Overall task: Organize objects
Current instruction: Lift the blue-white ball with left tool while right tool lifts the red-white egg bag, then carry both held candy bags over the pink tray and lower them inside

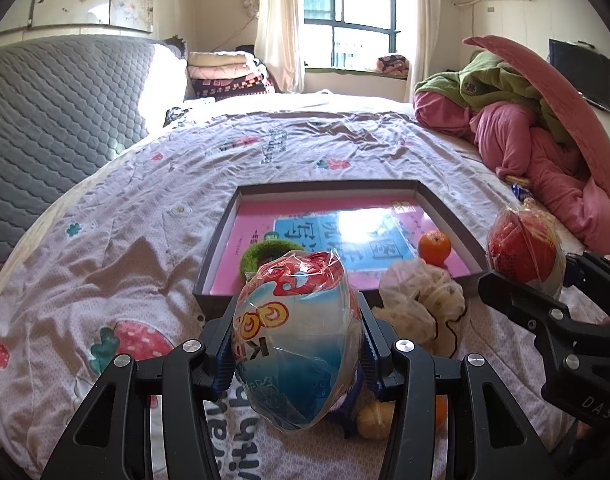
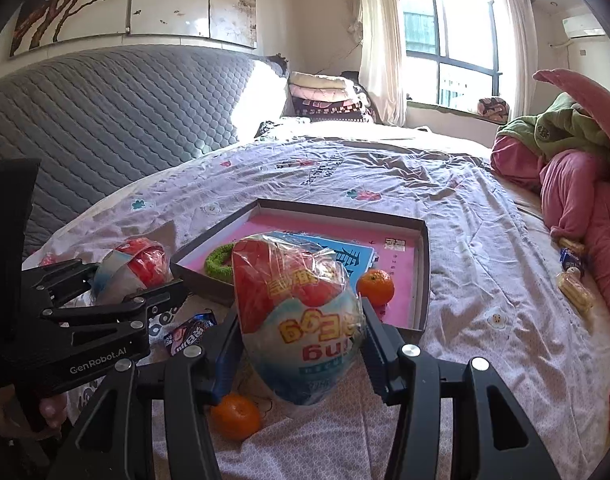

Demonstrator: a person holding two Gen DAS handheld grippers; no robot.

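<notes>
Each of the 2 grippers is pinching a plastic-wrapped snack pack, lifted clear of the bedspread. The left gripper point(image 1: 297, 344) clamps the blue-and-red pack point(image 1: 299, 340) at lower centre of its own view; the right gripper point(image 2: 301, 328) clamps the red-and-white pack point(image 2: 301, 320) at lower centre of its view. In both, the pads press into the wrapping on either side.

The shallow box point(image 1: 449, 220), in the middle of both views, already holds a green ring point(image 1: 265, 254) and 1 orange point(image 1: 435, 247) on a pink book. So, as I judge it, the sorting is partly done: the 2 packs are on their way, not yet set down.

Left on the bedspread: a crumpled pale bag point(image 1: 421, 300) at the box's near edge, and a small bread roll point(image 1: 375, 420) under the left gripper. Only the right wrist view shows a loose orange point(image 2: 236, 416) at lower left, a dark candy wrapper point(image 2: 189, 332) beside the left gripper, and more snacks point(image 2: 573, 276) by the pink bedding at the right edge.
</notes>
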